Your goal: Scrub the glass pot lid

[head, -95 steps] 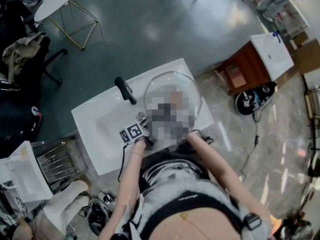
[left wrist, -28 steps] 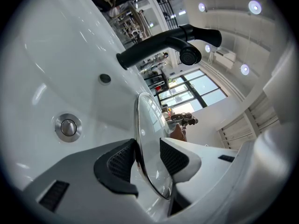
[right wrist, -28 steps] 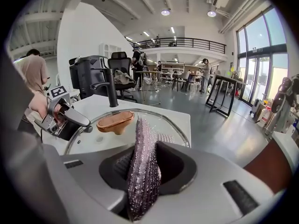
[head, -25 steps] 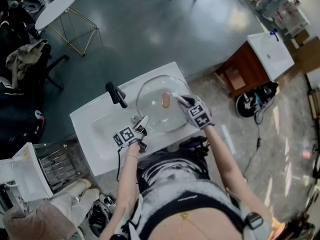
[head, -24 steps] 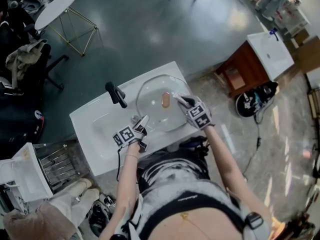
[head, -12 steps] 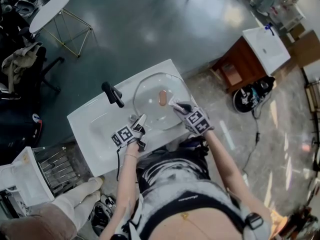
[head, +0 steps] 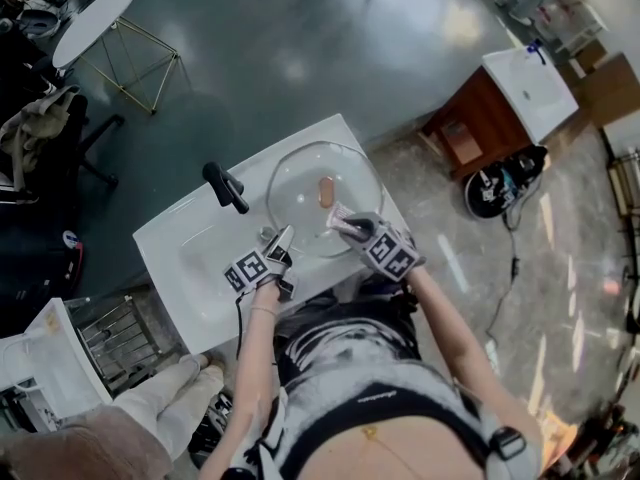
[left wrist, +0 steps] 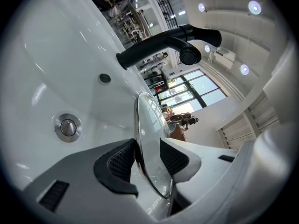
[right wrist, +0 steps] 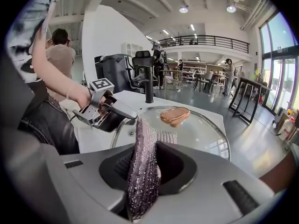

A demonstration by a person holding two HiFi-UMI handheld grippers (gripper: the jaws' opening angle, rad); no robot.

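The round glass pot lid (head: 310,183) with a copper-brown knob (head: 325,190) sits over the right side of the white sink (head: 180,253). My left gripper (head: 282,238) is shut on the lid's near-left rim. In the left gripper view the glass edge (left wrist: 145,125) runs between the two pads (left wrist: 122,161). My right gripper (head: 340,220) is shut on a sparkly purple-grey scrub cloth (right wrist: 142,164). It hovers at the lid's near side, just short of the knob (right wrist: 174,115). The lid (right wrist: 201,132) and the left gripper (right wrist: 122,114) show ahead of it.
A black faucet (head: 225,186) stands at the back of the basin, left of the lid. The drain plug (left wrist: 67,127) lies in the bowl. A brown cabinet (head: 480,118) with a second basin stands to the right. A wire rack (head: 100,338) is at the left.
My right gripper has drawn the cloth from beside the knob toward the lid's near edge. The left gripper keeps its hold on the rim, unmoved.
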